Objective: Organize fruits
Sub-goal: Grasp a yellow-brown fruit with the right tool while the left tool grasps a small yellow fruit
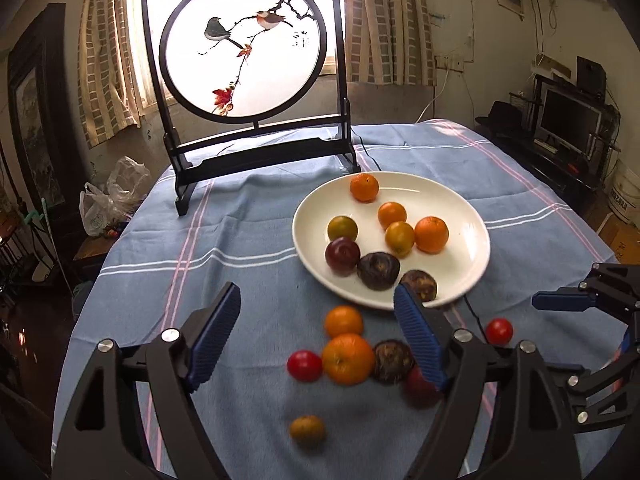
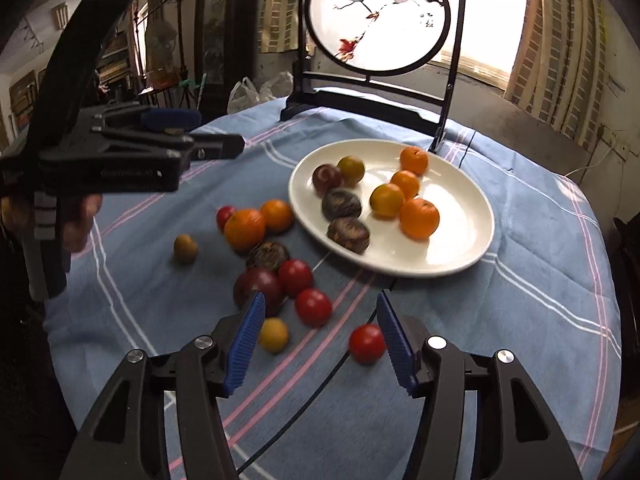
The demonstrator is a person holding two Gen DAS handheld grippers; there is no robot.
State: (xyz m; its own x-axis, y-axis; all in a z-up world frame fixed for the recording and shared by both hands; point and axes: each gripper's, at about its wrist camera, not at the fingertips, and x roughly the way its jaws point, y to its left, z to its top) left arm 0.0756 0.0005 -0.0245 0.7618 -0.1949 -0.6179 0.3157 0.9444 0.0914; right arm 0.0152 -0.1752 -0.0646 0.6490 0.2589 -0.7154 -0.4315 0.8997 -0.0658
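1. Eight fruits sit on a white plate [image 1: 460,216] toward the far right of a table [image 1: 248,240] covered in blue striped cloth: four oranges, a greenish citrus, a dark red plum and two dark brown fruits [image 1: 378,271].
2. More fruit lies loose on the cloth just near of the plate, among it a large orange [image 1: 347,359], a smaller orange [image 1: 343,321], a brown fruit [image 2: 267,255], a plum [image 2: 258,288], several red tomatoes [image 2: 313,306] and two small yellowish fruits [image 2: 273,335].
3. Left claw [image 1: 316,316] hangs over the loose cluster, jaws wide apart and holding nothing.
4. Right claw [image 2: 320,322] hovers above the near cloth, jaws partly spread and empty; one tomato [image 2: 367,343] lies just beside its right finger.
5. Far behind the plate stands a dark-framed round screen [image 1: 242,44] painted with birds.
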